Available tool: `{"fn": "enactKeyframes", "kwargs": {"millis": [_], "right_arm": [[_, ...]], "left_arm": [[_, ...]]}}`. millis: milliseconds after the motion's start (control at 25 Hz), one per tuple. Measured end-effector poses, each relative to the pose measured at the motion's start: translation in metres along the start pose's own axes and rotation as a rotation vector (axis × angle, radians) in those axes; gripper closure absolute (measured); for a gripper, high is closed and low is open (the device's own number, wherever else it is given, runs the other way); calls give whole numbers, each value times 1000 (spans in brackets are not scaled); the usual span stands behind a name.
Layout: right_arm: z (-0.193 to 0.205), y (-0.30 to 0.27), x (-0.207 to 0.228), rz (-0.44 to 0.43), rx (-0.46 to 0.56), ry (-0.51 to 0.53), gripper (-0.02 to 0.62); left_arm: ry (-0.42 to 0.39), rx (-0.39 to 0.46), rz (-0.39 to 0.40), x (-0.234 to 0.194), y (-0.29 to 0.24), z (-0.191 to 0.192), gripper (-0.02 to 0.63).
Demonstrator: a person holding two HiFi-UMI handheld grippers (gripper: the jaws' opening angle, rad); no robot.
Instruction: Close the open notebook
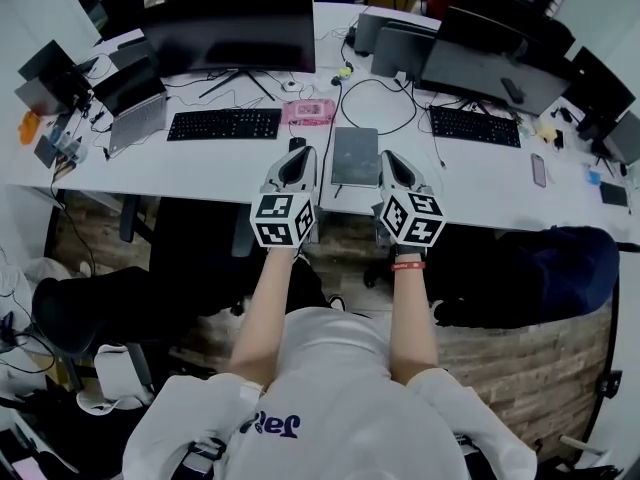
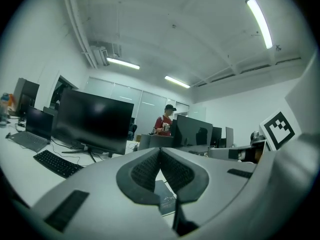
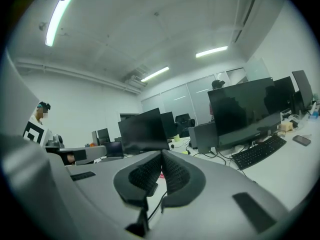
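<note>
The notebook lies flat on the white desk with its grey cover up, looking closed. In the left gripper view a corner of the notebook shows below the jaws. My left gripper hovers just left of it, level, its pads pressed together with nothing between them. My right gripper hovers just right of it, also shut and holding nothing. Both grippers are held over the desk's near edge, apart from the notebook.
A black keyboard and a pink object lie behind the notebook on the left, a second keyboard on the right. Monitors stand at the back. A phone lies at the right. A person in red stands beyond the desks.
</note>
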State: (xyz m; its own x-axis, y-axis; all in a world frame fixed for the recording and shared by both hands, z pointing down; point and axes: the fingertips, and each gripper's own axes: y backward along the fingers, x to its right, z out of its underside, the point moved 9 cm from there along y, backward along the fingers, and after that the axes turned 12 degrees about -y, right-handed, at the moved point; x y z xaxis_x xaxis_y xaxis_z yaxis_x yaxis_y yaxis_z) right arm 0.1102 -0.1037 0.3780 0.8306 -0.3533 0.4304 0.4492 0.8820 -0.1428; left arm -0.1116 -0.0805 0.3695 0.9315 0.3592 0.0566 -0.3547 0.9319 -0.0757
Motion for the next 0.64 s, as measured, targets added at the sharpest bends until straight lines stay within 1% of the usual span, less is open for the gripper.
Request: {"fn": "enactKeyframes", "kwargs": {"millis": [200, 280, 400, 520, 640], "right_arm": [[-1, 12, -8, -3, 3, 16, 581], [2, 15, -8, -4, -6, 15, 581], [14, 11, -5, 18, -28, -4, 581], [24, -8, -15, 27, -47, -16, 582], [29, -36, -30, 14, -65, 5, 581]], "left_arm": [[12, 22, -12, 1, 15, -9, 586], [-6, 28, -13, 2, 19, -14, 586], [-42, 25, 2, -3, 19, -16, 586], [-33, 13, 7, -28, 16, -9, 586], [-17, -17, -4, -61, 8, 5, 586]]}}
